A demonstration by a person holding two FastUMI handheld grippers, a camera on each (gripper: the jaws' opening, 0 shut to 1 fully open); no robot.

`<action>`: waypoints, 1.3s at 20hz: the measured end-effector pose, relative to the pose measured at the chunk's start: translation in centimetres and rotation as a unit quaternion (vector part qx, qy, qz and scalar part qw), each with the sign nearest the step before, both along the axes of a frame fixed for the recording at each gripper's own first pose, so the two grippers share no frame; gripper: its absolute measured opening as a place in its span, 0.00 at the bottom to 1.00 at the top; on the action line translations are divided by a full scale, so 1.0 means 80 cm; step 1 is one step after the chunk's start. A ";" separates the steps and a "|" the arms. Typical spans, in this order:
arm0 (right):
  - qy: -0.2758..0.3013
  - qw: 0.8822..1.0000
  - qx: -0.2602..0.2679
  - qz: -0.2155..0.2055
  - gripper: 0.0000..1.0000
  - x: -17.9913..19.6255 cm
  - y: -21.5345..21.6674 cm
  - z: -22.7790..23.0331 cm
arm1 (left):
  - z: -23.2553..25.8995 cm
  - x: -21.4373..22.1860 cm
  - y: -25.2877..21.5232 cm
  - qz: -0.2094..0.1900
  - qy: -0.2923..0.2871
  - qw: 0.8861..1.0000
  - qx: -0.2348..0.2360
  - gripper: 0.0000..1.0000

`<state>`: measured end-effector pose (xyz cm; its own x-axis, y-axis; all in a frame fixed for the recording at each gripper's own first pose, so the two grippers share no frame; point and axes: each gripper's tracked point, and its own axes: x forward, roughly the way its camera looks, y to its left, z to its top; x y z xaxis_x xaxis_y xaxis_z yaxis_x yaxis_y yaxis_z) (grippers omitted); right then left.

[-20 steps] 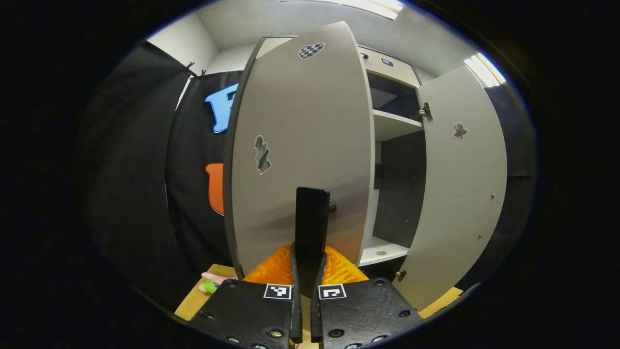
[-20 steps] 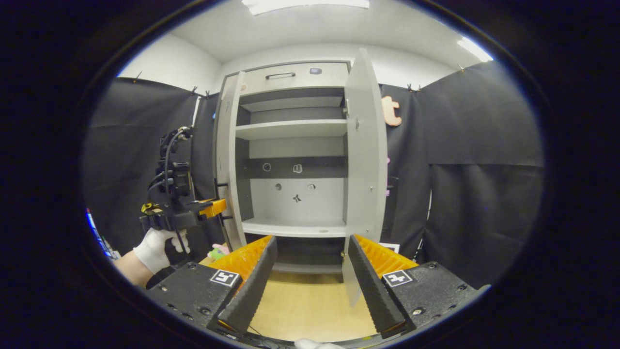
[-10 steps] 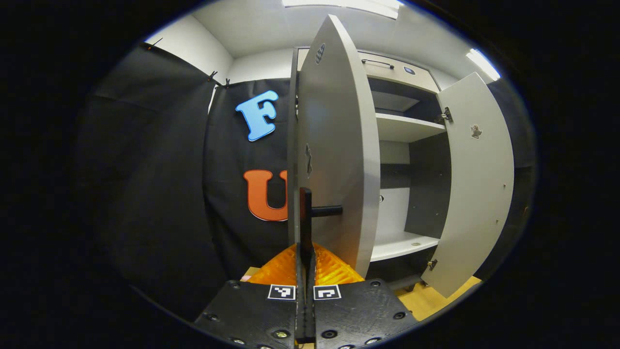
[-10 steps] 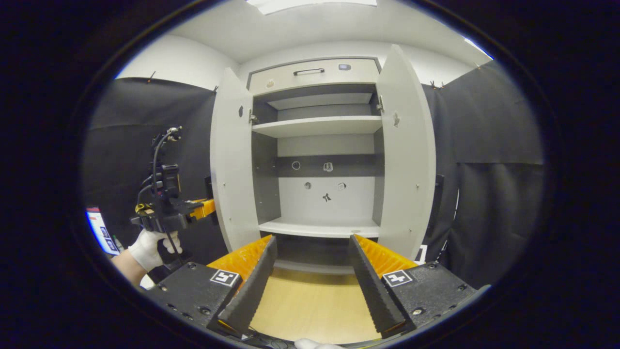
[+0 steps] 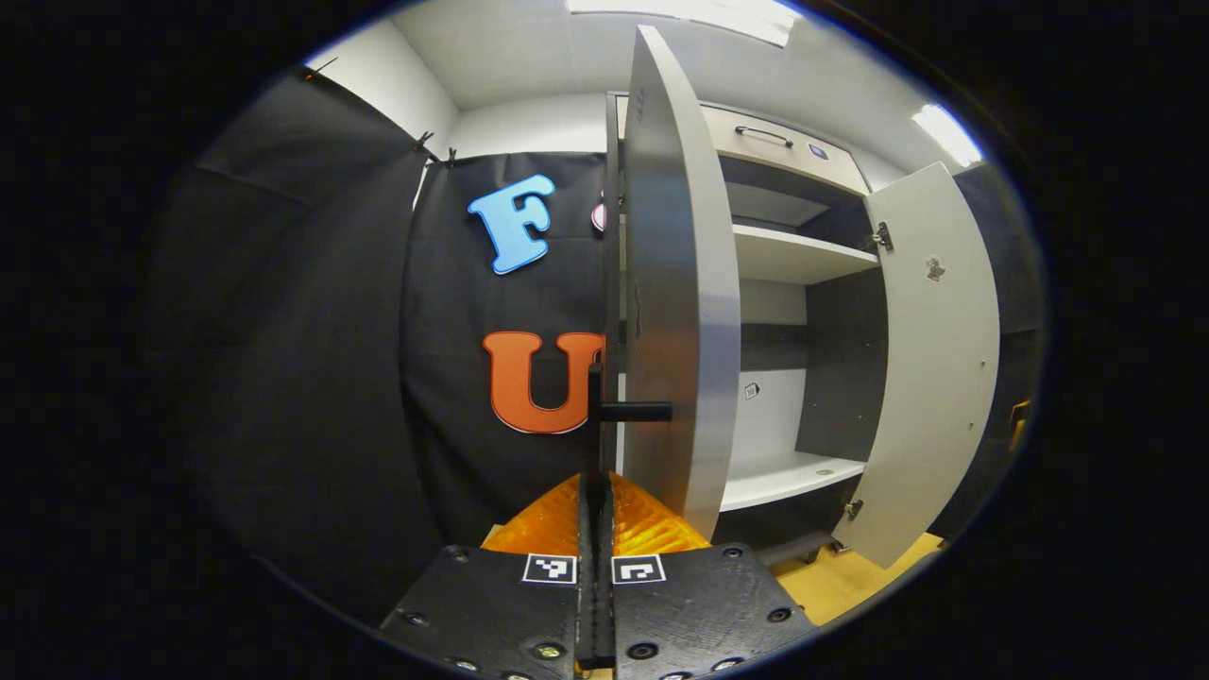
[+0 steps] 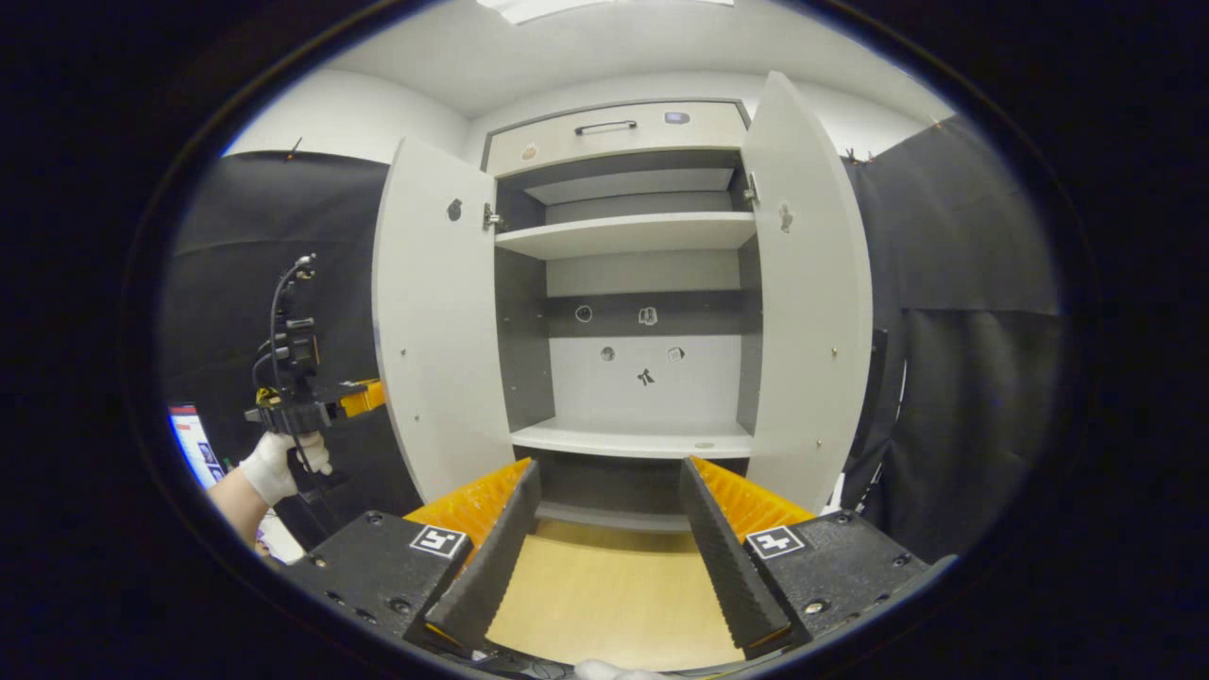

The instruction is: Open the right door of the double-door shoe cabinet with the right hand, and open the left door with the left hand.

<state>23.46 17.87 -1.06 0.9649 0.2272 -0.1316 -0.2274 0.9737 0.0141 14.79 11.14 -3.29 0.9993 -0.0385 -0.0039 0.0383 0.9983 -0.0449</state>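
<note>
Against the booth's rear wall stands the shoe cabinet (image 6: pixel 623 302), both doors swung wide. Right door (image 6: pixel 808 302) hangs fully open, well clear of the right tongs (image 6: pixel 604 529), whose jaws are spread and empty. Left door (image 5: pixel 675 283) appears edge-on; the left tongs (image 5: pixel 595 444) are clamped on its handle (image 5: pixel 604 416) (final step, judged nearly complete). Next: release the handle and withdraw without nudging the door.
</note>
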 end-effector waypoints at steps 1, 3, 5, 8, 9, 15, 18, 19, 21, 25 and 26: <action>0.000 1.000 -0.002 0.000 0.93 0.000 0.001 0.000 | -0.001 0.002 0.000 -0.011 -0.001 1.000 -0.002 0.00; -0.002 1.000 -0.001 0.002 0.93 0.002 0.003 0.000 | -0.006 0.003 -0.002 -0.018 0.002 1.000 0.000 0.00; 0.000 1.000 -0.001 0.005 0.93 0.004 0.007 0.000 | -0.014 0.002 -0.001 -0.016 0.016 1.000 0.014 0.00; -0.002 1.000 -0.003 0.007 0.93 0.007 0.010 0.002 | -0.008 0.004 0.000 -0.011 0.006 1.000 0.018 0.00; -0.001 1.000 -0.003 0.008 0.93 0.007 0.010 0.002 | -0.011 0.005 0.001 -0.010 0.010 1.000 0.015 0.00; 0.002 1.000 -0.002 0.004 0.93 0.004 0.004 0.000 | -0.010 0.004 0.004 -0.006 0.012 1.000 0.008 0.00; 0.003 1.000 -0.002 0.002 0.93 0.004 0.003 0.001 | -0.012 0.000 0.015 0.007 0.019 1.000 0.009 0.09; 0.003 1.000 -0.004 0.002 0.93 0.004 0.002 0.000 | -0.012 0.001 0.022 0.011 0.020 1.000 0.006 0.22; -0.002 1.000 -0.009 -0.004 0.93 0.004 0.001 0.004 | -0.013 0.000 0.028 0.013 0.030 0.999 -0.003 0.45; -0.004 1.000 -0.012 -0.004 0.93 0.005 0.001 0.005 | -0.015 -0.023 0.046 0.045 0.021 0.999 0.021 0.89; -0.003 1.000 -0.010 -0.003 0.93 0.006 0.001 0.005 | -0.013 -0.031 0.047 0.049 0.018 0.998 0.025 0.75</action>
<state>23.96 17.99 -0.67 0.9669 0.2193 -0.1305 -0.2222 0.9750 -0.0073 12.32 14.88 -4.36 0.9973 0.0612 -0.0398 -0.0611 0.9981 0.0050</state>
